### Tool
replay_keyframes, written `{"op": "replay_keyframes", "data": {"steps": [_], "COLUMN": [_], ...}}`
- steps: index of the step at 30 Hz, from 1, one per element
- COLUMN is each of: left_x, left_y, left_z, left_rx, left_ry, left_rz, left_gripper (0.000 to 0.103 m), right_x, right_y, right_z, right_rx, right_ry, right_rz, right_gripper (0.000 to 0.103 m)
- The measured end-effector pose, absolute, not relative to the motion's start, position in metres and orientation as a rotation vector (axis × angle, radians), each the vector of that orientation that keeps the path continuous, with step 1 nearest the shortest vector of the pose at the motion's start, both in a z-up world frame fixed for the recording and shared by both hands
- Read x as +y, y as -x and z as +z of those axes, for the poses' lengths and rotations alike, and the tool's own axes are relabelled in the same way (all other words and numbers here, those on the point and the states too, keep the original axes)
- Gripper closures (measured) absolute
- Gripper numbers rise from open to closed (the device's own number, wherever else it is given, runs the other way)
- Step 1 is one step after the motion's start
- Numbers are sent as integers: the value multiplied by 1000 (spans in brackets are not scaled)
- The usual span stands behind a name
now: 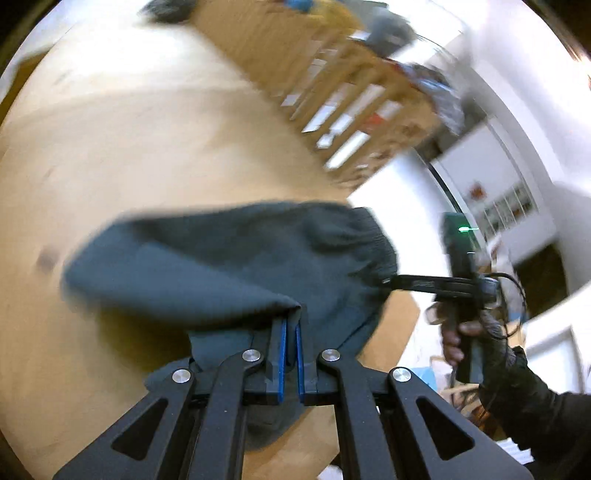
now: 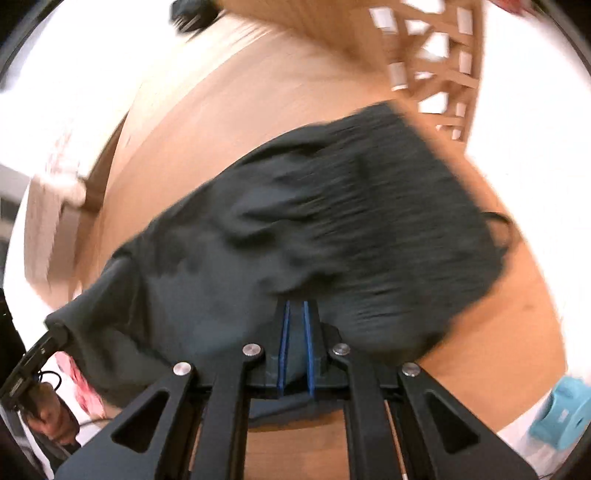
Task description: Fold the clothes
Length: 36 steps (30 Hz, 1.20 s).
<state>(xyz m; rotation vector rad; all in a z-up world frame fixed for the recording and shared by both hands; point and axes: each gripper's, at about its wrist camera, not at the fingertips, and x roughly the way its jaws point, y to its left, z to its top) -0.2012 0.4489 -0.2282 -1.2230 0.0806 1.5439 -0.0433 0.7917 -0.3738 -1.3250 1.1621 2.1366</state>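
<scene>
A dark grey-green garment (image 1: 229,258) hangs stretched above the wooden table (image 1: 110,166), held at two points. My left gripper (image 1: 291,317) is shut on one edge of the garment. My right gripper (image 2: 295,306) is shut on another edge; in the left wrist view its fingertips (image 1: 388,281) pinch the cloth at the right. The garment (image 2: 332,214) fills the right wrist view, with a black drawstring loop (image 2: 504,229) at its far side. The left gripper (image 2: 55,338) shows at the lower left of the right wrist view, pinching the cloth. Both views are motion-blurred.
A wooden slatted chair (image 1: 343,96) stands beyond the table, also in the right wrist view (image 2: 439,62). More clothing (image 1: 439,88) lies on it. A light blue object (image 2: 561,417) sits at the lower right. A dark item (image 2: 192,13) lies at the table's far end.
</scene>
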Motion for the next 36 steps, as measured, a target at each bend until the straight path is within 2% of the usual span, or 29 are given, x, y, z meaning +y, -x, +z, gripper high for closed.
{"op": "replay_keyframes", "data": {"steps": [5, 8, 9, 10, 12, 13, 15, 16, 17, 22, 24, 25, 31, 33, 34, 36], "left_x": [578, 653, 661, 666, 647, 631, 587, 566, 543, 515, 511, 510, 513, 519, 522, 527], "left_y": [143, 92, 83, 74, 71, 73, 85, 93, 104, 141, 154, 160, 151, 143, 139, 131], "left_z": [-216, -242, -250, -258, -258, -254, -244, -242, -244, -268, -279, -285, -294, -299, -301, -306], "left_rx": [160, 333, 375, 415, 367, 341, 293, 275, 268, 298, 276, 265, 267, 286, 296, 316], "left_ry": [1155, 1148, 1167, 1189, 1206, 1200, 1179, 1181, 1206, 1327, 1367, 1388, 1368, 1369, 1369, 1371], "left_rz": [1338, 1246, 1239, 1234, 1226, 1238, 1289, 1312, 1337, 1422, 1423, 1424, 1351, 1328, 1317, 1295], "left_gripper": [100, 97, 99, 99, 98, 92, 78, 74, 74, 76, 76, 76, 76, 76, 76, 76], "right_x": [831, 852, 859, 866, 871, 874, 874, 871, 863, 803, 777, 764, 716, 716, 721, 737], "right_y": [-2, -21, -27, -31, -32, -34, -27, -19, -5, 39, 55, 63, 96, 102, 104, 107], "right_z": [-362, -354, -354, -353, -348, -345, -339, -336, -335, -338, -340, -341, -359, -368, -370, -370], "right_rx": [1208, 1180, 1185, 1186, 1148, 1148, 1150, 1144, 1090, 744, 587, 506, 64, -34, -4, 105], "right_ry": [1205, 1179, 1177, 1175, 1184, 1188, 1201, 1214, 1252, 1482, 1573, 1618, 1779, 1780, 1782, 1776], "right_rz": [2146, 2120, 2111, 2106, 2134, 2156, 2226, 2270, 2312, 2480, 2532, 2555, 2569, 2536, 2526, 2509], "right_gripper": [95, 95, 95, 95, 94, 92, 78, 75, 71, 69, 59, 57, 57, 58, 61, 97]}}
